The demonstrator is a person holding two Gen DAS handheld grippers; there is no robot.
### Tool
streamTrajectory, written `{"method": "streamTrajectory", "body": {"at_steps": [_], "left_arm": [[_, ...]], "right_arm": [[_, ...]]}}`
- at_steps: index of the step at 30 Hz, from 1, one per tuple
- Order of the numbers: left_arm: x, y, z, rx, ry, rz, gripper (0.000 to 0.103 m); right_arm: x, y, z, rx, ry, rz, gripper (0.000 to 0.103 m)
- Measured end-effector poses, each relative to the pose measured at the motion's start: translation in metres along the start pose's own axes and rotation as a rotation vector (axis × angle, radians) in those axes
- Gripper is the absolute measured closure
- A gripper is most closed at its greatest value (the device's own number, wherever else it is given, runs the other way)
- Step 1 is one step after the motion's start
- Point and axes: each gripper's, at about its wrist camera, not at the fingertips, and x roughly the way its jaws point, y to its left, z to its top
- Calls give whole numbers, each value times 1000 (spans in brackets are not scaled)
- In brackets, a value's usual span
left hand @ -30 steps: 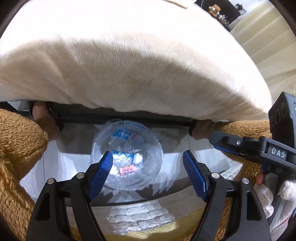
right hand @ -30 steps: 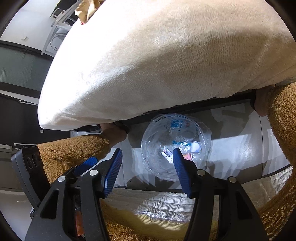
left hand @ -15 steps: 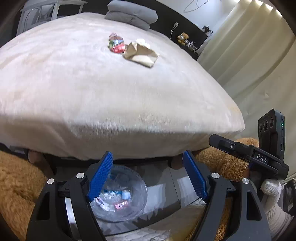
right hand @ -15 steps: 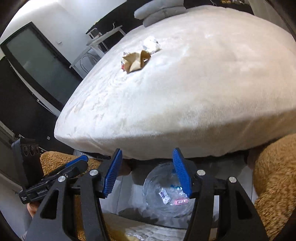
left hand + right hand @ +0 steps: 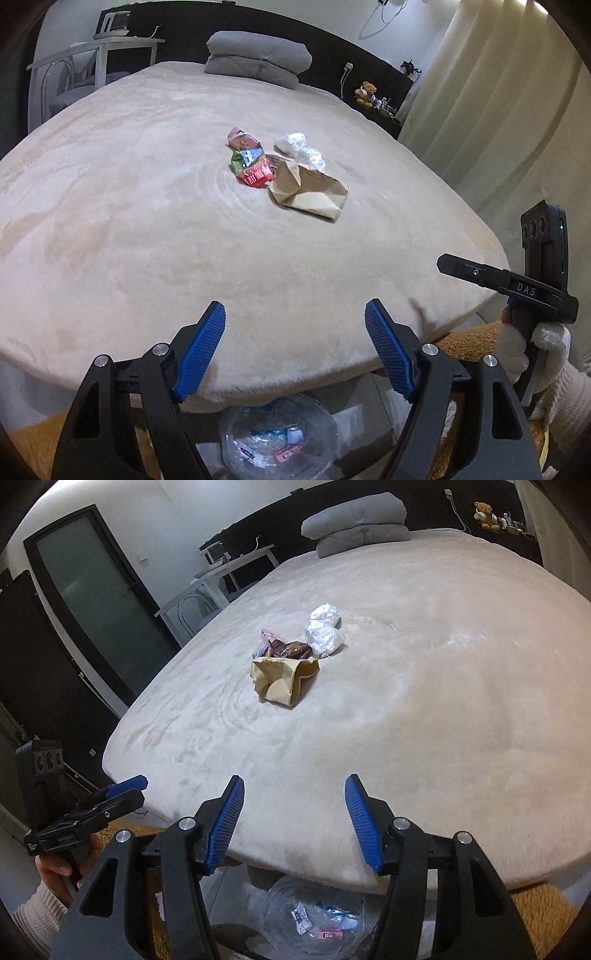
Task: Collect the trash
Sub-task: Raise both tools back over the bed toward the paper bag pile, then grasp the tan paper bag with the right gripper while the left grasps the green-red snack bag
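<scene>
Some wrappers already lie in the clear trash bag (image 5: 277, 439) on the floor at the bed's (image 5: 147, 240) near edge. A brown paper bag (image 5: 310, 188), a colourful snack wrapper (image 5: 249, 162) and crumpled white plastic (image 5: 299, 149) remain mid-bed. The left gripper (image 5: 295, 350) and right gripper (image 5: 293, 819) are both spread and empty.

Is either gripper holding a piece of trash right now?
No: the left gripper and the right gripper are both open and empty, while the brown paper bag lies untouched on the bed.
</scene>
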Motion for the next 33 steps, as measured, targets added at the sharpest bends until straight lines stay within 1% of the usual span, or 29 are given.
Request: {"method": "streamTrajectory", "body": {"at_steps": [4, 6, 7, 9, 12, 15, 16, 18, 20, 24, 27, 28, 29, 30, 33], "left_arm": [[11, 15, 22, 5, 2, 19, 26], [17, 22, 32, 1, -2, 25, 26], [19, 26, 37, 0, -6, 29, 26], [24, 33, 48, -4, -16, 38, 26], [28, 46, 62, -20, -28, 45, 26], [34, 57, 75, -28, -29, 77, 26], [34, 60, 79, -21, -34, 90, 26], [33, 63, 87, 0, -59, 112, 26], [36, 69, 93, 17, -67, 132, 26], [44, 82, 100, 8, -54, 149, 26], [50, 89, 103, 17, -46, 157, 26], [53, 91, 104, 17, -43, 160, 26], [54, 94, 105, 9, -40, 153, 26], [56, 96, 106, -1, -39, 140, 26], [58, 97, 108, -2, -40, 123, 26]], "right_arm": [[30, -5, 20, 18, 37, 1, 46], [44, -3, 24, 12, 45, -16, 42], [50, 0, 26, 2, 47, -31, 38], [64, 8, 31, -28, 59, -49, 37], [82, 19, 39, -50, 62, -50, 34], [99, 31, 48, -70, 53, -54, 26], [105, 34, 53, -76, 46, -70, 25], [117, 38, 61, -84, 37, -107, 25], [130, 39, 68, -70, 38, -119, 25], [148, 41, 78, -33, 37, -133, 25], [161, 46, 85, -49, 37, -138, 25], [164, 47, 88, -52, 32, -147, 26], [167, 46, 90, -48, 33, -157, 36], [171, 45, 92, -41, 43, -163, 40], [170, 44, 94, -32, 54, -152, 41]]}}
